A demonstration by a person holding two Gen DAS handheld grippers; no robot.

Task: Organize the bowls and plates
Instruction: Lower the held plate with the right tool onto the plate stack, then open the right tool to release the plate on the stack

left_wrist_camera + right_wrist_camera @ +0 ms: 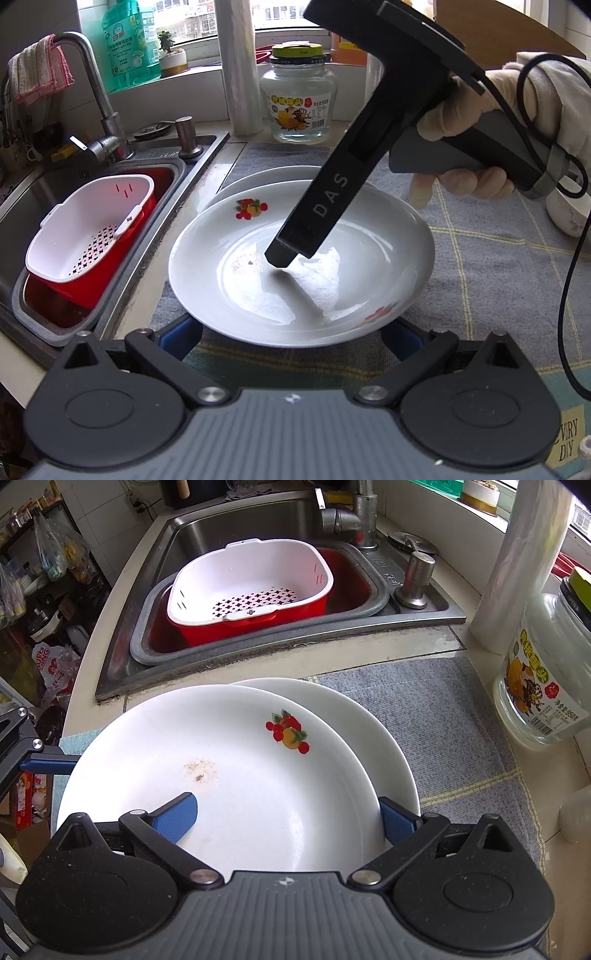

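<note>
A white plate with fruit decals (369, 236) (258, 775) lies on top of a plain white plate (258, 179) (369, 738) on a grey-blue checked mat (498, 277). My left gripper (291, 341) is open at the top plate's near rim, with its blue fingers (181, 338) spread wide on either side. A gloved hand (517, 96) holds my right gripper (288, 821), which is open and straddles the top plate's rim. One of its pads rests inside the plate and the other sits outside the rim. A small brown stain (199, 768) marks the plate's middle.
To the left is a steel sink (258, 513) holding a red basin with a white colander (92, 236) (251, 579). A faucet (99, 96), a soap pump (415, 579), a glass jar (299, 99) (543, 672) and a plastic-wrap roll (517, 565) stand along the back.
</note>
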